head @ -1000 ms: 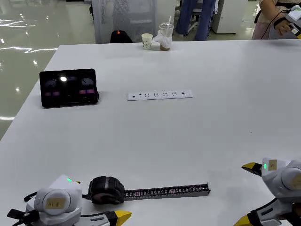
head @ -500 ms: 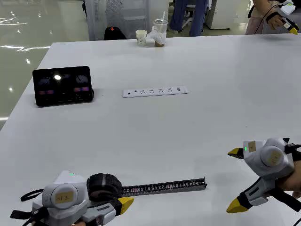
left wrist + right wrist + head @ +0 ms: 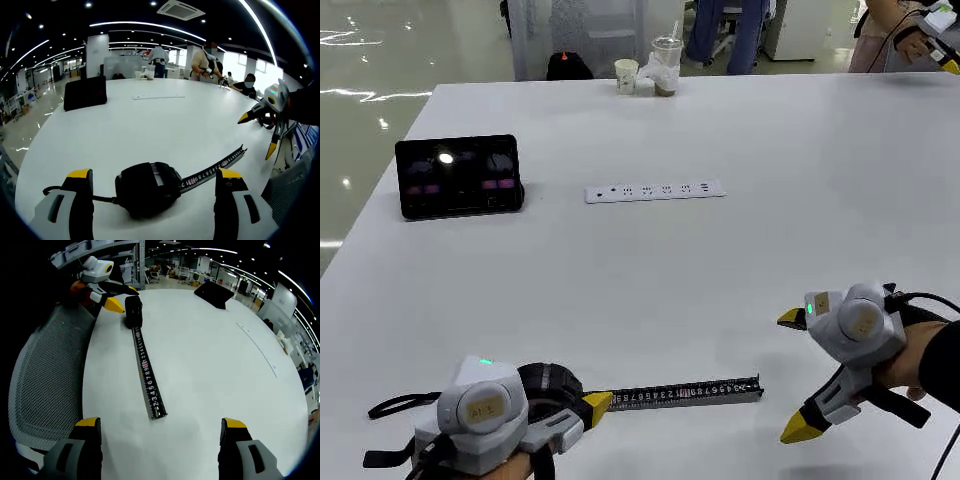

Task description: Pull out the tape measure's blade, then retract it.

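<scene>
Two tools gape wide, left tool around one tape measure, right tool apart.

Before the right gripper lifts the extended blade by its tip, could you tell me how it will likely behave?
The blade lies thin and flat along the table, so it would probably sag or buckle. Its case sits ungripped between open jaws, so it may slide when pulled.
</scene>
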A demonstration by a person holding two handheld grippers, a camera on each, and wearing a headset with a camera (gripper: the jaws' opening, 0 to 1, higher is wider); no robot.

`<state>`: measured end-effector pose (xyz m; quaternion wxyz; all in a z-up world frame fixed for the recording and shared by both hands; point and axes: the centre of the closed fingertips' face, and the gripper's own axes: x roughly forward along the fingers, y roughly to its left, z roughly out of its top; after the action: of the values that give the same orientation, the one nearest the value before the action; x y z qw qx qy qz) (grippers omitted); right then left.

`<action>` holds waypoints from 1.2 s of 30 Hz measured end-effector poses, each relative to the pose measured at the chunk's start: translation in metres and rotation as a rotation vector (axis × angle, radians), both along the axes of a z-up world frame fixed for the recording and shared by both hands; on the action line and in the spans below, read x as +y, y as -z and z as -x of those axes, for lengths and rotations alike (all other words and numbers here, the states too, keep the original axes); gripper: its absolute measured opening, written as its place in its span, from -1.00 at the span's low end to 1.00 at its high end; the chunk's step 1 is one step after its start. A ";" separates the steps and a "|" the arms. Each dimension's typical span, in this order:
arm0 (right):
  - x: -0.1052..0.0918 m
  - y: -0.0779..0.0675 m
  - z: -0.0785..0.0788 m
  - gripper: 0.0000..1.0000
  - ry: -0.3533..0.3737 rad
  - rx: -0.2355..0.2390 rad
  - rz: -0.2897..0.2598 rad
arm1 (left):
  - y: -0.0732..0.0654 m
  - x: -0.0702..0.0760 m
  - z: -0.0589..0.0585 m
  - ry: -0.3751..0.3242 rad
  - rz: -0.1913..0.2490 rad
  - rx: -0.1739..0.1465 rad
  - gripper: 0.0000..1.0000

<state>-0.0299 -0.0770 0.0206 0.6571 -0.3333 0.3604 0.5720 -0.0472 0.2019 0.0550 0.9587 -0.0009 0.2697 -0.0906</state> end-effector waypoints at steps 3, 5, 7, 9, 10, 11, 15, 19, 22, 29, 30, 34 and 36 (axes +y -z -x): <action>0.011 0.003 -0.004 0.98 0.021 0.029 -0.047 | 0.002 0.003 -0.003 -0.035 -0.022 -0.029 0.98; 0.012 0.007 -0.005 0.98 0.016 0.028 -0.036 | 0.002 0.001 -0.004 -0.042 -0.019 -0.038 0.98; 0.009 0.013 -0.008 0.98 -0.019 -0.007 0.011 | 0.003 0.001 -0.007 -0.051 -0.024 -0.048 0.98; 0.013 0.015 -0.007 0.98 -0.018 0.014 0.003 | 0.006 0.000 -0.008 -0.052 -0.015 -0.047 0.98; 0.014 0.015 -0.007 0.96 -0.017 0.018 0.004 | 0.007 0.001 -0.008 -0.053 -0.015 -0.047 0.98; 0.015 0.016 -0.006 0.92 -0.025 0.023 0.007 | 0.011 0.000 -0.008 -0.053 -0.018 -0.043 0.98; 0.016 0.024 -0.005 0.83 -0.048 0.034 0.025 | 0.013 0.003 -0.006 -0.068 -0.029 -0.065 0.98; 0.018 0.026 -0.004 0.55 -0.091 0.038 0.033 | 0.014 0.005 -0.008 -0.075 -0.029 -0.072 0.98; 0.020 0.028 -0.002 0.42 -0.106 0.047 0.038 | 0.012 0.009 -0.009 -0.092 -0.025 -0.085 0.98; 0.020 0.032 0.003 -0.01 -0.147 0.050 0.057 | 0.015 0.017 -0.010 -0.120 -0.012 -0.093 0.98; 0.020 0.032 0.004 -0.09 -0.155 0.053 0.058 | 0.016 0.017 -0.010 -0.121 -0.013 -0.094 0.98; 0.017 0.035 0.001 -0.32 -0.180 0.025 0.075 | 0.017 0.018 -0.009 -0.124 -0.009 -0.089 0.98; 0.018 0.035 0.001 -0.39 -0.172 0.028 0.073 | 0.016 0.019 -0.009 -0.124 -0.013 -0.096 0.98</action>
<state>-0.0304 -0.0594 -0.0144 0.5878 -0.3788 0.3604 0.6173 -0.0377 0.2207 0.0392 0.9743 -0.0070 0.2234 -0.0295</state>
